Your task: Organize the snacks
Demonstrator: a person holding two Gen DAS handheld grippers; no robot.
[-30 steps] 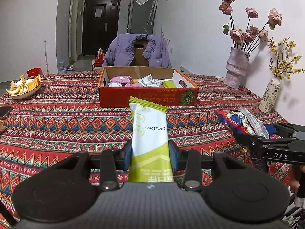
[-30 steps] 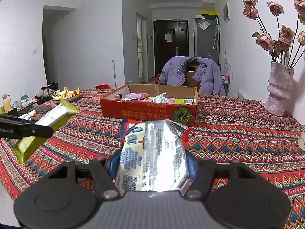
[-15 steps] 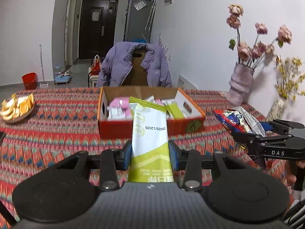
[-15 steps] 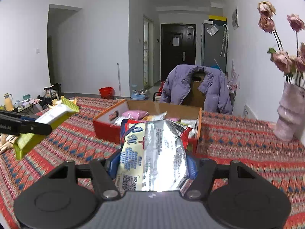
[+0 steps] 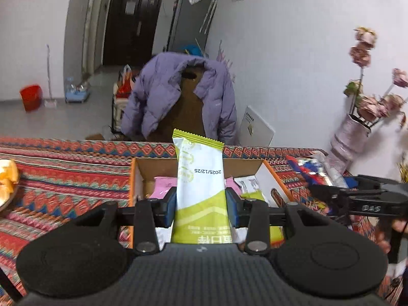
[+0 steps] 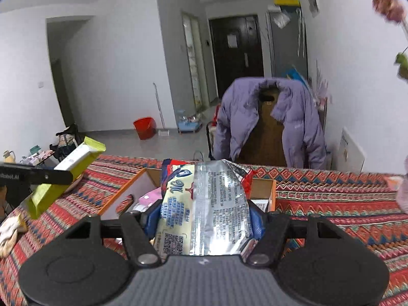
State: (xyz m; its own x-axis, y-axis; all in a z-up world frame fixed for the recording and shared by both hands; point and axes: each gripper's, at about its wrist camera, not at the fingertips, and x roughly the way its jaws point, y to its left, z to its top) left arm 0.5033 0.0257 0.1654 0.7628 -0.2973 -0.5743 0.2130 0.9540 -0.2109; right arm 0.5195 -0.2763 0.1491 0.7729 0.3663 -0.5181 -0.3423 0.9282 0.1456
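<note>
My left gripper [image 5: 201, 207] is shut on a white and green snack packet [image 5: 200, 178], held upright above the open cardboard box [image 5: 136, 176]. The box holds several snacks, among them a pink packet [image 5: 163, 186]. My right gripper [image 6: 204, 219] is shut on a silver, yellow and blue snack bag [image 6: 204, 204], also above the box [image 6: 127, 188]. The right gripper and its bag show at the right of the left wrist view [image 5: 331, 192]. The left gripper and green packet show at the left of the right wrist view [image 6: 68, 172].
The table has a red patterned cloth [image 6: 331, 204]. A dish of orange peel [image 5: 7, 181] sits at the left. A vase of dried roses [image 5: 349, 135] stands at the right by the wall. A chair with a purple jacket [image 5: 178, 94] stands behind the table.
Both grippers have risen and moved forward with their packets, from in front of the box to above it.
</note>
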